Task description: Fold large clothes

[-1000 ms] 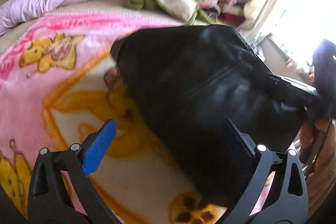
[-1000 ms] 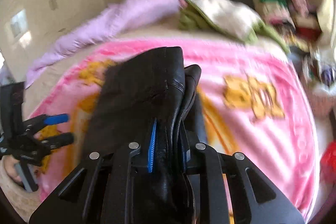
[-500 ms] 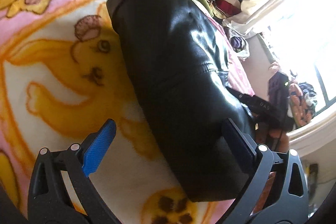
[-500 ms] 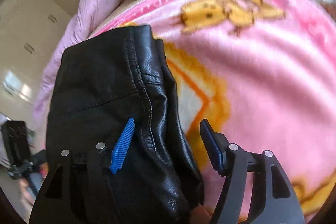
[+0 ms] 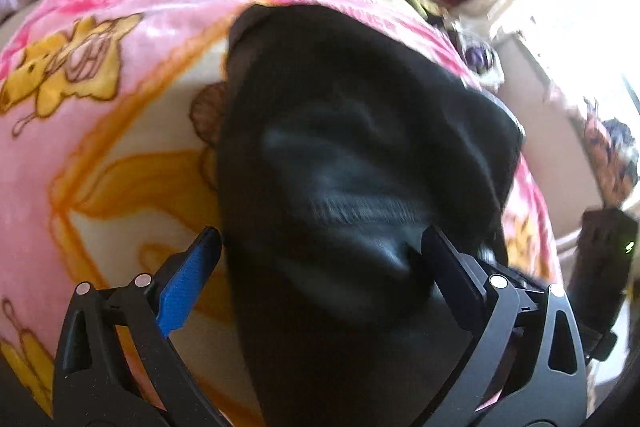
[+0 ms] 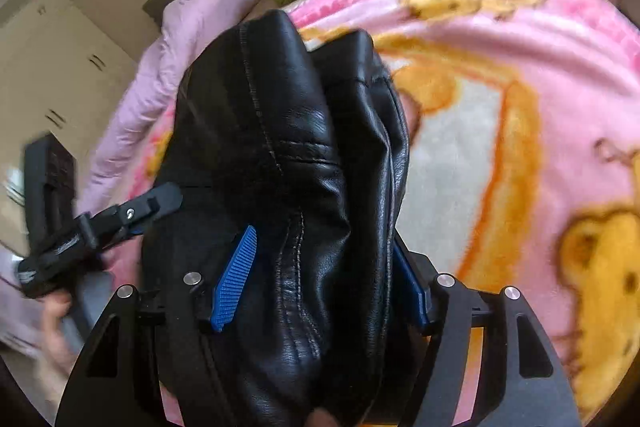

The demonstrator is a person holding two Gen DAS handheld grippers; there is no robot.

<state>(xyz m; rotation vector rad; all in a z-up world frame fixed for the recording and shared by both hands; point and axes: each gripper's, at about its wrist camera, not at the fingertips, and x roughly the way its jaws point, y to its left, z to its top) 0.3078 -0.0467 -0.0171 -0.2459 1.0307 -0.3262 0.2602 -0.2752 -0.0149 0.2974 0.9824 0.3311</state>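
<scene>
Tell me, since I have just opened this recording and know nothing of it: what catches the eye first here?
A bulky black leather jacket fills the middle of both views, bunched in thick folds. It lies on a bright pink cartoon-bear blanket spread over the bed. The right tongs straddle one end of the jacket with the jaws apart, and the left tongs stand wide open over the other.

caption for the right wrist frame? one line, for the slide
Right gripper straddles a folded black leather jacket on a pink cartoon blanket.
</scene>
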